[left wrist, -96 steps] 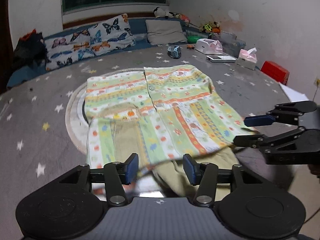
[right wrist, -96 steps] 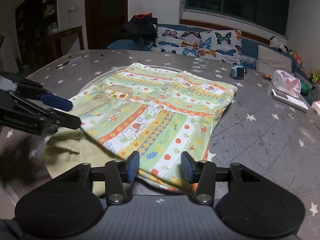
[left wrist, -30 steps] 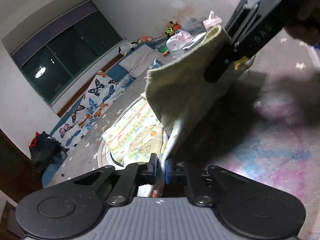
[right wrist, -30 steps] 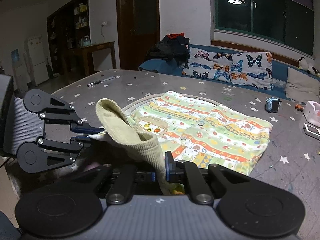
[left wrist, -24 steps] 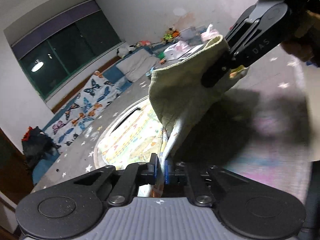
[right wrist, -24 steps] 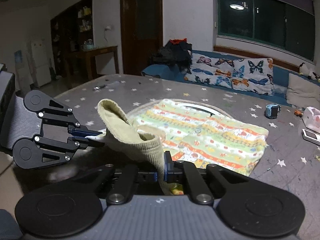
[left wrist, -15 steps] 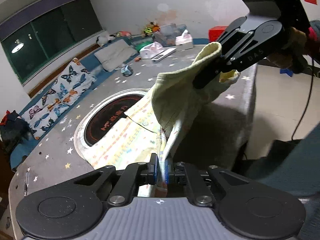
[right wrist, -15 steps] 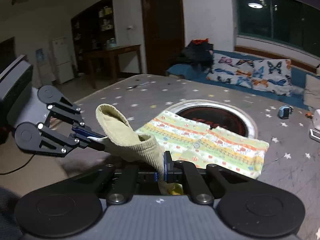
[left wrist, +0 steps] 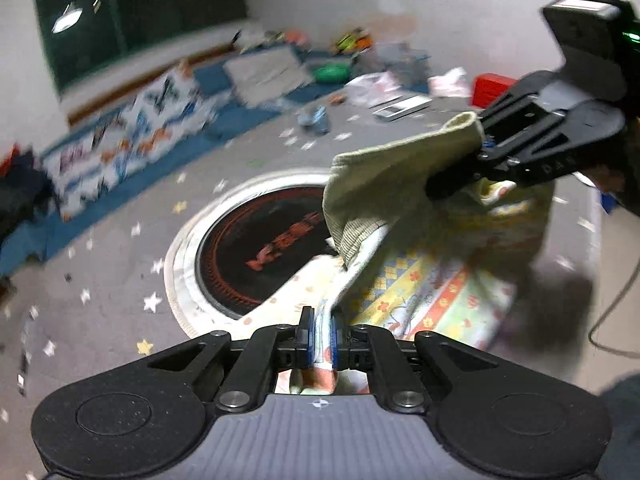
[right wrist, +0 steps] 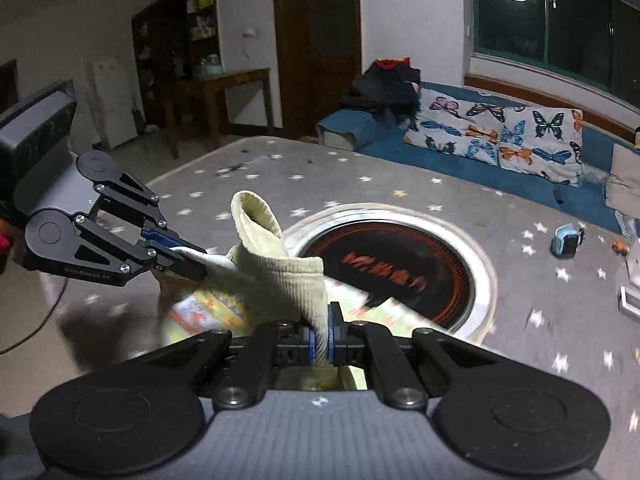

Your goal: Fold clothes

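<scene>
A child's garment with a pale ribbed band (left wrist: 400, 184) and a printed body (left wrist: 432, 296) in green, orange and yellow hangs lifted off the star-patterned grey table (left wrist: 120, 280). My left gripper (left wrist: 322, 340) is shut on the printed edge of the garment. My right gripper (right wrist: 320, 340) is shut on the ribbed band (right wrist: 272, 268). In the left wrist view the right gripper (left wrist: 436, 188) sits upper right, pinching the band. In the right wrist view the left gripper (right wrist: 196, 266) holds the cloth at the left. The cloth stretches between them, its lower part trailing on the table.
A round black hotplate with red markings (right wrist: 392, 272) lies uncovered in the table's middle. A blue toy watch (right wrist: 566, 240), white devices and a red box (left wrist: 490, 84) sit along the far side. A blue sofa with butterfly cushions (right wrist: 500, 128) stands beyond. A cable (left wrist: 616, 320) hangs by the near edge.
Both grippers, open over the flat garment at first, are now shut on it. They have risen and drawn it toward the near edge, uncovering the round hotplate. The left gripper has rolled.
</scene>
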Demonstrator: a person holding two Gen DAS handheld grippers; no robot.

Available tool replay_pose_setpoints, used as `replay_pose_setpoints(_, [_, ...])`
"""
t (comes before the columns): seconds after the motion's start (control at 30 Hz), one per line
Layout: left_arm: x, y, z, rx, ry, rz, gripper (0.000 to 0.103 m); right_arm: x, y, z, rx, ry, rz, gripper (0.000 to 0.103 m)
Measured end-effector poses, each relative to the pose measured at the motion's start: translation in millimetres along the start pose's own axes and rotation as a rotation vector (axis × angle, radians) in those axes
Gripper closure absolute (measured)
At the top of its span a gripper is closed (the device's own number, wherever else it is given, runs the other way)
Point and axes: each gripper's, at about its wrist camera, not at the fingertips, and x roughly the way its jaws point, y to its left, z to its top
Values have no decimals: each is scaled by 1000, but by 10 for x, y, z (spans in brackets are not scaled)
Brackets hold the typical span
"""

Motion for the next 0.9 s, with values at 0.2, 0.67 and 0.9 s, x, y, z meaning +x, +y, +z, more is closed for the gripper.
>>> replay_pose_setpoints(0.2, [606, 366, -37, -139, 80, 26, 91, 808, -383, 30, 104, 72, -25, 98])
replay_pose_setpoints(0.67, [501, 615, -237, -336, 18, 295, 71, 531, -561, -462, 222, -86, -240, 82])
replay_pose_setpoints(0.9, [293, 399, -216, -379, -48, 260, 73, 454, -519, -759, 283, -38, -198, 82])
